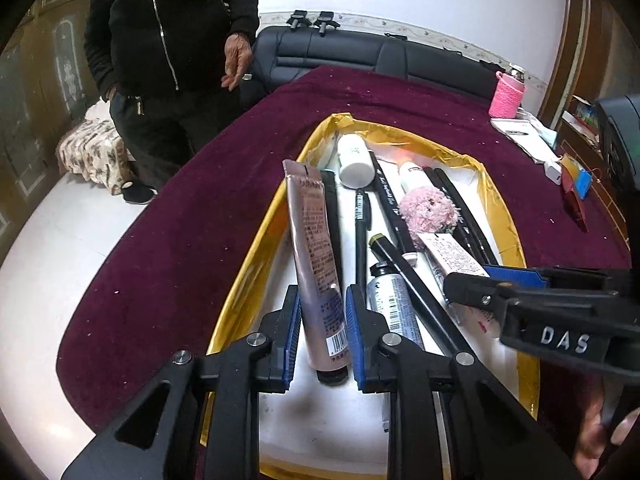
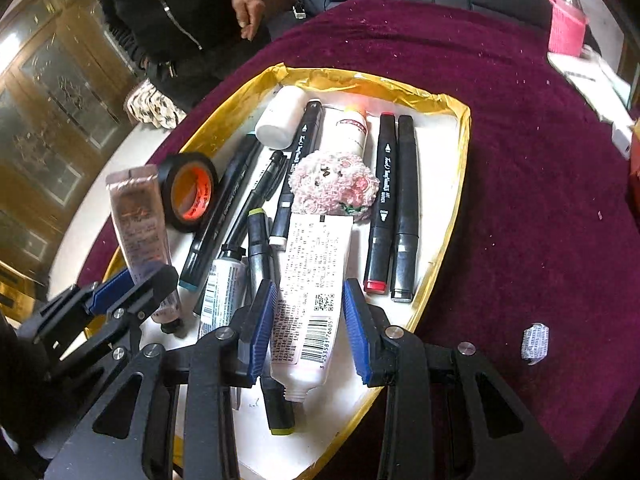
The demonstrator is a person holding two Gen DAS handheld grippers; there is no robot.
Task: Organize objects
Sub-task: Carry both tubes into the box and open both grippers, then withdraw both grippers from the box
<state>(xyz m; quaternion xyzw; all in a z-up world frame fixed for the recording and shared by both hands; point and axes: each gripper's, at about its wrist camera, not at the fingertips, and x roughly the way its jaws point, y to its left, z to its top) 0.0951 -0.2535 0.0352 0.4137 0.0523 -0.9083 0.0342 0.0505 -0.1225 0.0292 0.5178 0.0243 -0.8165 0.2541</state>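
Observation:
A gold-rimmed white tray (image 1: 256,240) (image 2: 460,148) on the maroon tablecloth holds several markers, tubes, a white bottle (image 1: 354,160) (image 2: 282,118) and a pink knitted toy (image 1: 428,210) (image 2: 334,184). My left gripper (image 1: 322,328) is closed around a rose-pink tube (image 1: 316,248) (image 2: 138,216), holding it tilted upward above the tray. My right gripper (image 2: 310,320) straddles a white tube with a barcode (image 2: 310,280) lying in the tray; its jaws stand a little apart from the tube's sides. A black tape roll with an orange core (image 2: 188,190) lies at the tray's left.
A person in a black jacket (image 1: 168,28) stands beyond the table's far left. A black sofa (image 1: 360,52) is behind. A pink knitted holder (image 1: 507,94), boxes and small items sit at the table's far right. A crumpled wrapper (image 2: 535,342) lies right of the tray.

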